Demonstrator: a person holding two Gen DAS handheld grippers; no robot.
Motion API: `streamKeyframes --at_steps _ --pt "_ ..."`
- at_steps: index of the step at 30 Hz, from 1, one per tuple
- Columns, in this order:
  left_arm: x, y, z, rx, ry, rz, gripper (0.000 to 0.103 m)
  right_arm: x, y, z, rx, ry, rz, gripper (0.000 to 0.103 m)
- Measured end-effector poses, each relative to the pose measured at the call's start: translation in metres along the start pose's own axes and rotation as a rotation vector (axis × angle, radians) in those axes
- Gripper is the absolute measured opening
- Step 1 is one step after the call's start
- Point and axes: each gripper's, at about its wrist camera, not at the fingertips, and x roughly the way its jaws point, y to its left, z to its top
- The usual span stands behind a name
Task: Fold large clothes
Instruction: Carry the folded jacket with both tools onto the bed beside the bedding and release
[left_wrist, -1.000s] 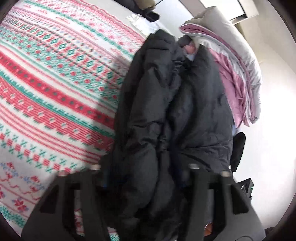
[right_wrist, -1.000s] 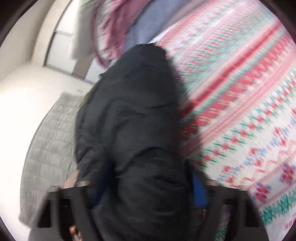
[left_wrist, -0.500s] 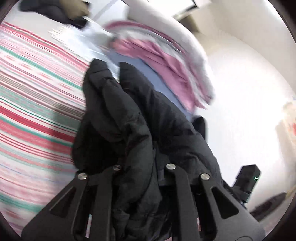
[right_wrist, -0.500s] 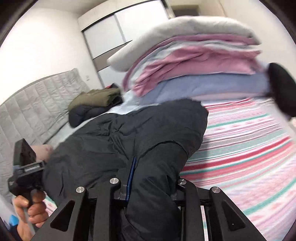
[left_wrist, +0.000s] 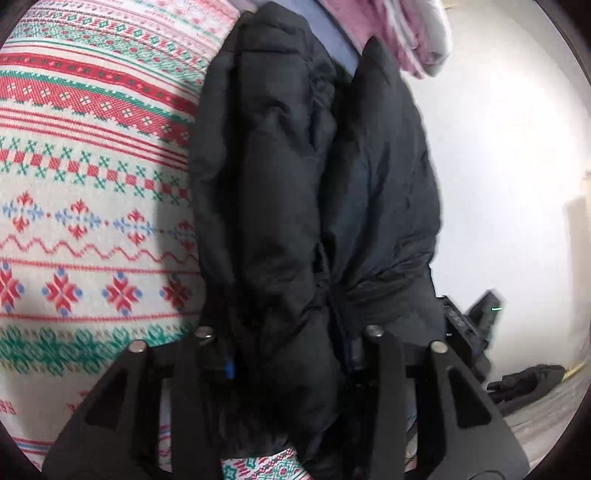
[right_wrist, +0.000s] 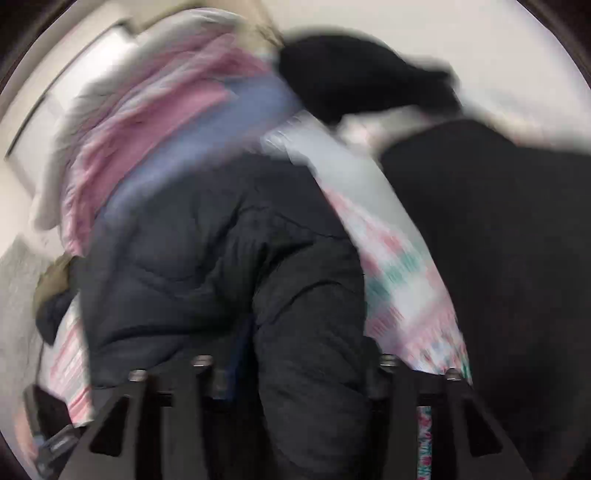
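A black puffer jacket (left_wrist: 295, 177) hangs bunched over a bed with a red, green and white patterned cover (left_wrist: 85, 192). My left gripper (left_wrist: 291, 354) is shut on a thick fold of the jacket, which fills the gap between the fingers. In the right wrist view the same jacket (right_wrist: 229, 266) runs up from my right gripper (right_wrist: 295, 373), which is shut on another thick fold. This view is motion-blurred. The jacket hides both sets of fingertips.
A stack of folded pink, blue and grey bedding (right_wrist: 155, 110) lies at the far end of the bed, also in the left wrist view (left_wrist: 402, 33). A person in dark clothes (right_wrist: 498, 258) is at right. Another gripper handle (left_wrist: 476, 321) and bare floor lie right of the bed.
Both grippers have swung with the jacket still held. The left view tilted back down onto the bed cover. The right view turned towards the bedding stack and is now blurred.
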Motion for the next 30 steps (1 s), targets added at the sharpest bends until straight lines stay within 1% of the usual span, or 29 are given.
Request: streamKeyframes --at_steps 1,3,5,6,8,9,10,11,13,14,15,16,17,18,19,20,21,22,23,24,25,27,28,30 --pt "-0.003 -0.003 -0.001 0.031 0.007 0.008 0.046 -0.002 -0.016 -0.004 0.081 -0.019 0.042 0.058" --pt "-0.012 -0.003 -0.002 0.064 0.029 0.017 0.047 -0.009 -0.029 -0.007 0.165 -0.035 0.087 0.059" --pt "-0.034 0.004 -0.001 0.035 0.039 0.024 0.047 -0.020 -0.023 -0.007 0.168 -0.033 0.056 0.060" --pt "-0.042 0.005 -0.002 0.029 0.038 0.028 0.047 -0.029 -0.017 -0.006 0.157 -0.048 0.035 0.060" --pt "-0.069 0.007 -0.005 0.041 0.025 0.061 0.047 -0.053 -0.002 -0.014 0.141 -0.109 0.018 0.061" --pt "-0.086 0.006 -0.009 0.063 0.007 0.112 0.047 -0.075 0.006 -0.024 0.131 -0.154 -0.003 0.061" --pt "-0.097 0.004 -0.014 0.082 -0.009 0.162 0.047 -0.092 0.011 -0.035 0.119 -0.177 0.005 0.061" --pt "-0.115 -0.001 -0.023 0.122 -0.033 0.232 0.047 -0.113 0.016 -0.053 0.104 -0.196 0.035 0.061" --pt "-0.142 -0.014 -0.044 0.220 -0.063 0.323 0.047 -0.138 0.038 -0.082 0.076 -0.211 0.073 0.063" --pt "-0.158 -0.020 -0.055 0.257 -0.081 0.347 0.052 -0.153 0.052 -0.102 0.038 -0.212 0.090 0.066" --pt "-0.170 -0.026 -0.067 0.285 -0.100 0.357 0.065 -0.162 0.059 -0.114 0.012 -0.207 0.096 0.067" --pt "-0.194 -0.029 -0.088 0.316 -0.120 0.362 0.073 -0.174 0.073 -0.136 -0.037 -0.196 0.089 0.067" --pt "-0.207 -0.037 -0.097 0.345 -0.140 0.369 0.086 -0.187 0.087 -0.158 -0.084 -0.197 0.073 0.067" --pt "-0.222 -0.045 -0.108 0.383 -0.168 0.389 0.090 -0.195 0.094 -0.169 -0.112 -0.199 0.064 0.068" --pt "-0.233 -0.056 -0.118 0.421 -0.202 0.423 0.091 -0.208 0.106 -0.188 -0.158 -0.201 0.040 0.070" --pt "-0.244 -0.063 -0.129 0.454 -0.230 0.456 0.092 -0.221 0.117 -0.207 -0.199 -0.206 0.020 0.075" --pt "-0.256 -0.069 -0.139 0.483 -0.257 0.489 0.095 -0.225 0.126 -0.214 -0.218 -0.209 0.011 0.078" --pt "-0.262 -0.077 -0.146 0.505 -0.277 0.513 0.096 -0.236 0.136 -0.229 -0.251 -0.213 -0.004 0.081" --pt "-0.271 -0.080 -0.154 0.512 -0.290 0.520 0.097 -0.245 0.146 -0.243 -0.284 -0.219 -0.023 0.083" --pt "-0.281 -0.083 -0.160 0.504 -0.300 0.513 0.098 -0.248 0.152 -0.247 -0.296 -0.225 -0.042 0.083" --pt "-0.285 -0.080 -0.160 0.495 -0.300 0.507 0.098 -0.259 0.160 -0.257 -0.308 -0.237 -0.073 0.084" --pt "-0.294 -0.081 -0.165 0.494 -0.292 0.516 0.098 -0.272 0.169 -0.266 -0.308 -0.240 -0.101 0.084" --pt "-0.296 -0.084 -0.167 0.503 -0.289 0.537 0.098 -0.281 0.173 -0.270 -0.290 -0.245 -0.102 0.085" --pt "-0.303 -0.088 -0.171 0.533 -0.303 0.561 0.098 -0.295 0.178 -0.275 -0.235 -0.257 -0.145 0.086"
